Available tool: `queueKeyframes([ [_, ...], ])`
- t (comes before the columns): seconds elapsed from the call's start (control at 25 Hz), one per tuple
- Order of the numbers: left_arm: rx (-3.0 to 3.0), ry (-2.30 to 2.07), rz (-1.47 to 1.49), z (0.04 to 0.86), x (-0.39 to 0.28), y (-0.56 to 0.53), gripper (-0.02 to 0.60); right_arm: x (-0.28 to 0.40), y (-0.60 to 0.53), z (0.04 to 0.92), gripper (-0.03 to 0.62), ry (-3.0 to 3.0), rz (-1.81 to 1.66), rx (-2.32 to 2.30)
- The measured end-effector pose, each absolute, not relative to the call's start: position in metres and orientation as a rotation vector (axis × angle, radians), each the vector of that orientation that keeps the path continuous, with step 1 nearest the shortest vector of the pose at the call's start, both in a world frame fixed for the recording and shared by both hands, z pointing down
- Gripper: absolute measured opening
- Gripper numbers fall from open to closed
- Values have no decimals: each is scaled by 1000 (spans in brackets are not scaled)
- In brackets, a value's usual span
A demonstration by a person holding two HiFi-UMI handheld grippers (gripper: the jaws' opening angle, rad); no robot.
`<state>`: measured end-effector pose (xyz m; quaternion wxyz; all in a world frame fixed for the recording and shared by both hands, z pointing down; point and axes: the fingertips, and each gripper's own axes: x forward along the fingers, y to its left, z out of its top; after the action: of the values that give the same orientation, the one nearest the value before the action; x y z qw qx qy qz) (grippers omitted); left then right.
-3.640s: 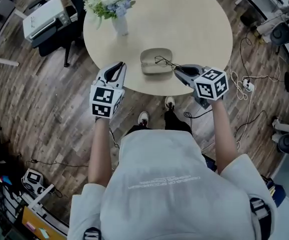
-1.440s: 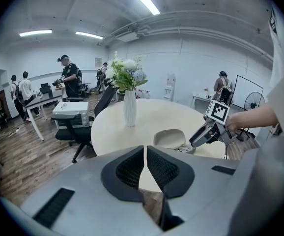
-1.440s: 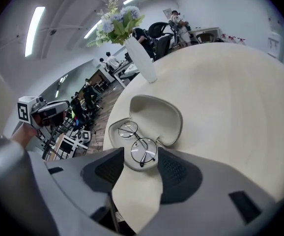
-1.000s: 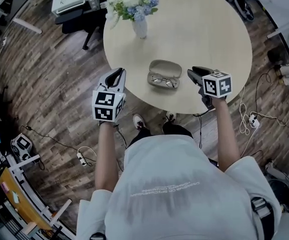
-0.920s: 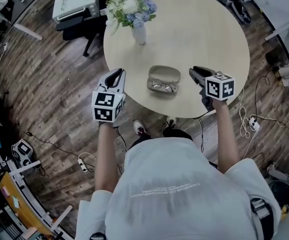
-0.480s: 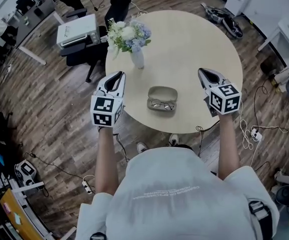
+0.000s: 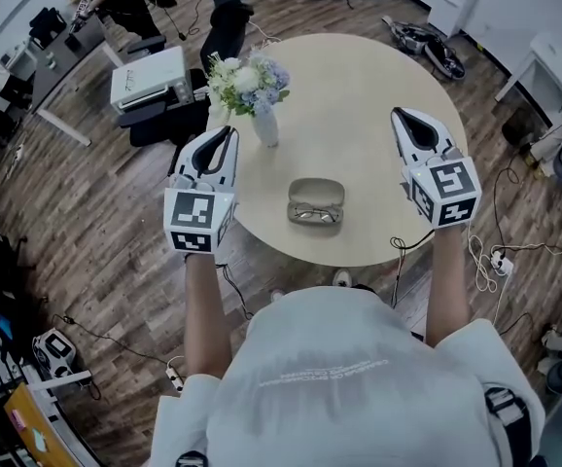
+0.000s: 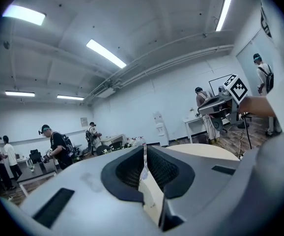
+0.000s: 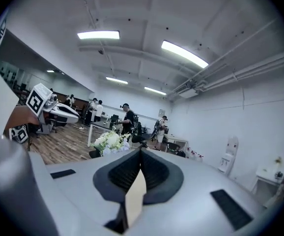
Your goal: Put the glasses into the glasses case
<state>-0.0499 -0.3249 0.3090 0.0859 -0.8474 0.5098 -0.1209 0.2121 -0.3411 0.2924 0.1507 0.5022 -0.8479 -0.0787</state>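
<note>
The open grey glasses case (image 7: 316, 202) lies near the front edge of the round beige table (image 7: 359, 86). The thin-framed glasses (image 7: 313, 215) rest inside it. My left gripper (image 7: 225, 135) is raised at the left of the case, shut and empty. My right gripper (image 7: 404, 116) is raised at the right of the case, also shut with nothing held. Both gripper views look level across the room; in the left gripper view the left gripper (image 8: 144, 167) shows closed jaws, as does the right gripper (image 9: 140, 165) in its own view. The case is hidden in both gripper views.
A white vase of flowers (image 7: 259, 95) stands at the table's back left, also visible as flowers (image 9: 110, 141). A printer (image 7: 150, 76) sits left of the table; cables (image 7: 480, 251) lie on the wood floor at the right. Several people stand in the room.
The glasses, held by my right gripper over the case 3.6 s ago, now lie in the case. Both grippers have risen and spread apart, away from the table.
</note>
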Motion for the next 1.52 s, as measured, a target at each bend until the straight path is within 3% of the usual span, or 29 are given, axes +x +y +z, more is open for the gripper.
queueKeyframes([
  [0.6, -2452, 1444, -311, 258, -44, -310, 28, 178, -329, 252, 1, -2526, -346, 1386],
  [1.52, -2508, 1467, -381, 291, -46, -306, 28, 172, -328, 297, 0, -2438, -260, 1302],
])
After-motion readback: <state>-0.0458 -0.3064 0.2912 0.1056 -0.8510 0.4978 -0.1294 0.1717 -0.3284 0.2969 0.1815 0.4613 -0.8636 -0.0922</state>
